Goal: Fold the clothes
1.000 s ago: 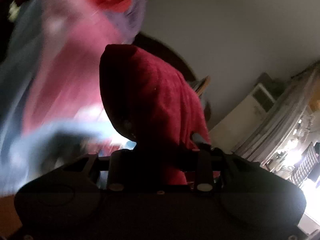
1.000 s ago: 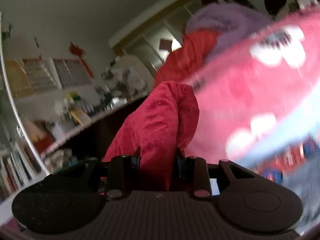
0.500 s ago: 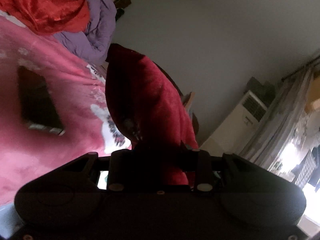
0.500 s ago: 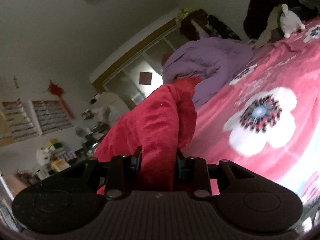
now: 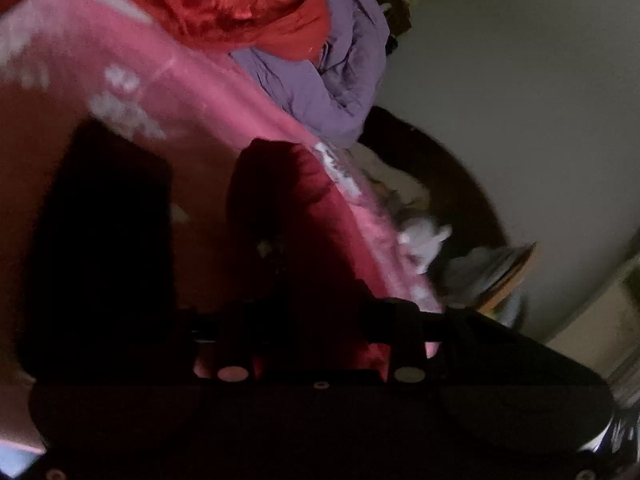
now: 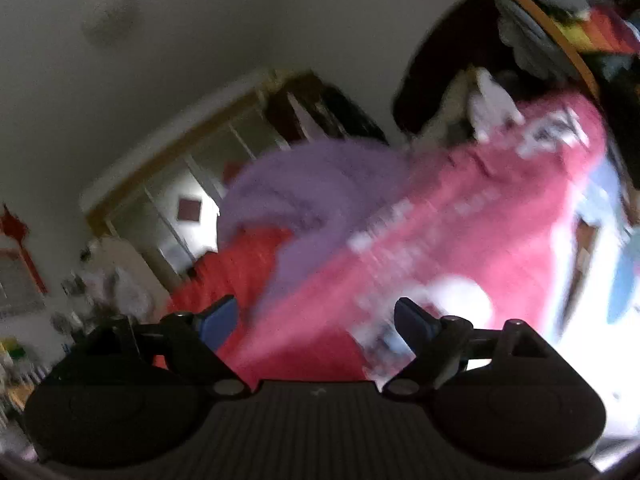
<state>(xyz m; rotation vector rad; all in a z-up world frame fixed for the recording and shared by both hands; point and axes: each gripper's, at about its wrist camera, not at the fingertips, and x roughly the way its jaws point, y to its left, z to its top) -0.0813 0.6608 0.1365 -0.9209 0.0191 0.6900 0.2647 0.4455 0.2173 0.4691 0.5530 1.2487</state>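
A dark red fleece garment (image 5: pixel 296 216) stands up in a fold between the fingers of my left gripper (image 5: pixel 316 316), which is shut on it close above the pink flowered bedspread (image 5: pixel 132 92). In the right wrist view my right gripper (image 6: pixel 316 316) is open, its blue-padded fingertips (image 6: pixel 218 316) wide apart with nothing between them. The picture there is blurred. It looks out over the pink bedspread (image 6: pixel 460 220). The red garment does not show in that view.
A purple quilt (image 5: pixel 340 64) and a bright red cloth (image 5: pixel 240 4) are heaped at the far end of the bed. A dark flat object (image 5: pixel 104 232) lies on the spread to the left. A dark curved headboard (image 5: pixel 448 176) and a white soft toy (image 5: pixel 424 236) are at the right.
My right gripper has opened and let go of the red garment, which is gone from its view. My left gripper, still holding its fold, has come down closer to the bedspread.
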